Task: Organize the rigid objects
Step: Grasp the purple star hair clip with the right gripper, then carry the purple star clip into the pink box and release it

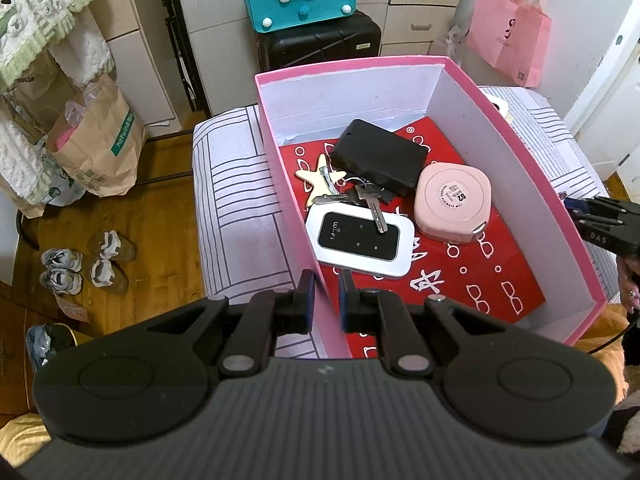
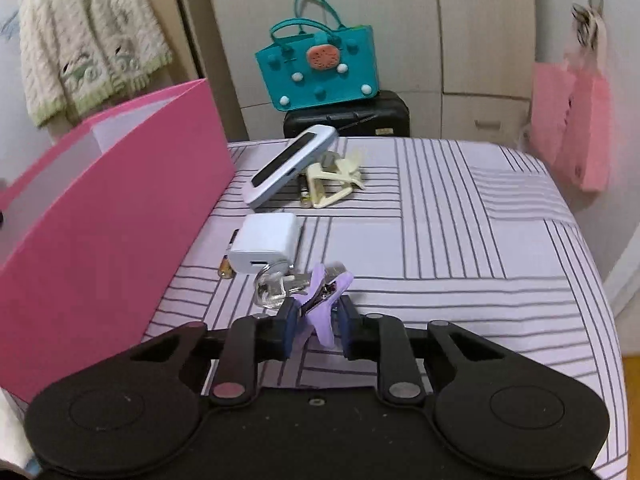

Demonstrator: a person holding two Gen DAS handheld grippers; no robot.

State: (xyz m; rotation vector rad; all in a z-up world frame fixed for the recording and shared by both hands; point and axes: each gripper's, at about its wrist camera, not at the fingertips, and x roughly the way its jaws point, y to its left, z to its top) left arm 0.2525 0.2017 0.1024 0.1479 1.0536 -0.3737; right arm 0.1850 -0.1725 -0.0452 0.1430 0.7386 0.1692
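Roughly halfway: box (image 1: 460,92) has 4 items incl. router (image 1: 359,243) & keys (image 1: 370,200). Left gripper (image 1: 326,300) clamps box wall. Right gripper (image 2: 318,328) grasps purple clip (image 2: 320,304) above bed; charger (image 2: 266,248), phone (image 2: 292,164) etc. left.

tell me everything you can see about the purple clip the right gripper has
The purple clip is a small lilac clothespin-style clip, plastic by its look, with a metal spring showing at its pivot. It sits tilted between the blue pads of the right hand-held gripper, which is closed on its handle end, the other end pointing away toward a clear glassy object just beyond it. Whether it touches that object or the striped cloth is unclear.
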